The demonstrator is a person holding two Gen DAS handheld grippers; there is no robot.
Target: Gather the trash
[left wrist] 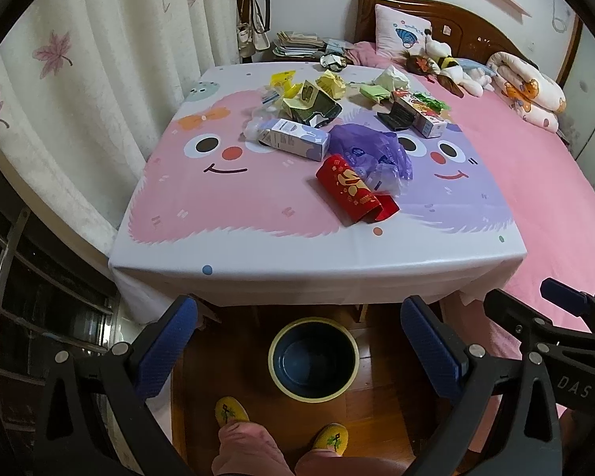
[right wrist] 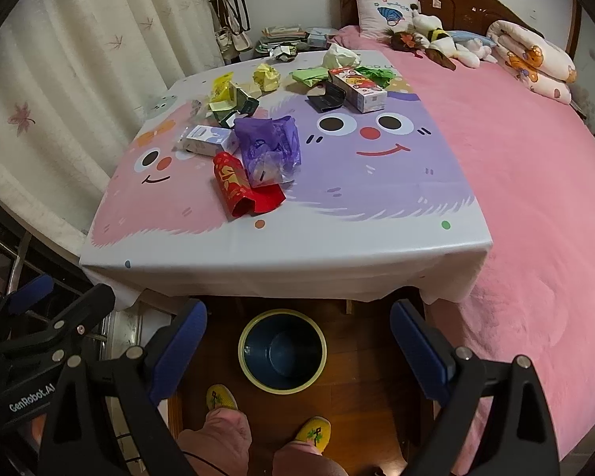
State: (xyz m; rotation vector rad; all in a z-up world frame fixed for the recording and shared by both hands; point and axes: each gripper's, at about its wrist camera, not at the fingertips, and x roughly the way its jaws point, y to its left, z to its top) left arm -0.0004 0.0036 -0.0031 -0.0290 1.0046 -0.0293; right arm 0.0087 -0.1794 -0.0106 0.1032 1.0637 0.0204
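Trash lies on a table under a cartoon-face cloth [left wrist: 238, 246] [right wrist: 377, 246]: a red packet [left wrist: 351, 190] [right wrist: 238, 186], a purple plastic bag [left wrist: 371, 148] [right wrist: 267, 142], a white carton [left wrist: 295, 139] [right wrist: 208, 141], a dark box [left wrist: 317, 109], a printed box [left wrist: 418, 113] [right wrist: 357, 87], yellow crumpled paper [left wrist: 331, 83] [right wrist: 265, 75] and green paper [right wrist: 309, 75]. A dark bin with a yellow rim [left wrist: 313, 359] [right wrist: 282, 351] stands on the floor below the table's near edge. My left gripper [left wrist: 297, 341] and right gripper [right wrist: 297, 341] are both open and empty, held above the bin, short of the table.
A bed with a pink cover [left wrist: 535, 182] [right wrist: 535, 182] lies right of the table, with a pillow, plush toys and a rolled quilt at its head. Curtains [left wrist: 79, 79] hang on the left. The person's yellow slippers [left wrist: 230, 410] [right wrist: 220, 396] stand on the wood floor.
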